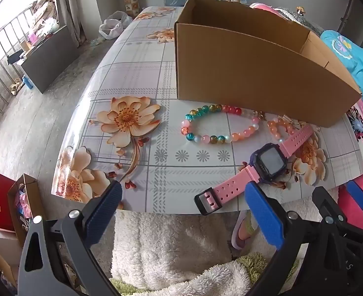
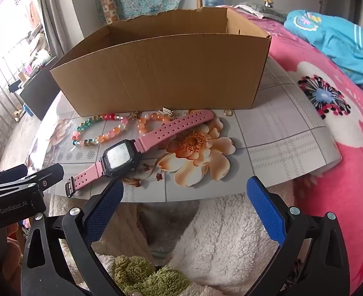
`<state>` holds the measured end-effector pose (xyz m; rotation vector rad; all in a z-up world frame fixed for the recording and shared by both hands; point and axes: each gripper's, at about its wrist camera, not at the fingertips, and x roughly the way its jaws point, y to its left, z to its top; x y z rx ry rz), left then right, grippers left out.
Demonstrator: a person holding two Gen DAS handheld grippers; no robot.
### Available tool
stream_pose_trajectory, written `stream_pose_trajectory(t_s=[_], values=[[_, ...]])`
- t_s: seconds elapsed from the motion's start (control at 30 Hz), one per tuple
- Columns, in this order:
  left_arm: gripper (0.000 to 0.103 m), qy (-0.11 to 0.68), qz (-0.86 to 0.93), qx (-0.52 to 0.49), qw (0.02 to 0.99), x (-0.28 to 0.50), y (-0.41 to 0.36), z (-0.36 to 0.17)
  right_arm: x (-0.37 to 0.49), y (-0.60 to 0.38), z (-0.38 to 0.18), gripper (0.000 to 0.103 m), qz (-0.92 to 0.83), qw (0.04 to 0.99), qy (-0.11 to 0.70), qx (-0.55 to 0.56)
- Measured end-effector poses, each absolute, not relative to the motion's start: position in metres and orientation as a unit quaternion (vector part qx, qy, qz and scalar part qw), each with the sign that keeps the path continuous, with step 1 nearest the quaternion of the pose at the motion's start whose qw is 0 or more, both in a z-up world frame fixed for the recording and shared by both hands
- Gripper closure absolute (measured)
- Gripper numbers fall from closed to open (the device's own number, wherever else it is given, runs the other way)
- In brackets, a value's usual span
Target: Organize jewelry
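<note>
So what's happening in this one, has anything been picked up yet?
Not yet. A person holds a claw in each hand over the near edge of a floral-covered table. The left claw and right claw are both open and empty. A pink watch, a multicoloured bead bracelet and an orange bead bracelet lie in front of an open cardboard box. Nothing shows inside the box from here.

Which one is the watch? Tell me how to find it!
Find the big brown cardboard box on the flowery tablecloth. In front of it lie beaded bracelets, and the watch lies nearer the table's front edge than they do. It is the only thing with a flat pink strap full of holes and a dark square screen; the others are round beads.
</note>
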<state>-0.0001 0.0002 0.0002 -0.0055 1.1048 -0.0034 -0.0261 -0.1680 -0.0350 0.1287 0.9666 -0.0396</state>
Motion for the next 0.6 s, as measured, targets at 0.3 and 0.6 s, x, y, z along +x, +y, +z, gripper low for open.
stream_pose_trajectory(t_s=[0.3,0.6], values=[[0.005,0.527,-0.002,-0.004,0.850,-0.0001,0.0003,0.0004,-0.0211,-0.1688,-0.0364,0.007,-0.020,0.882,0.467,0.065],[0.005,0.528,-0.001,-0.003,0.849,-0.0001,0.0001,0.0006,-0.0248,-0.1710,-0.0294,0.007,-0.019,0.885,0.460,0.065]])
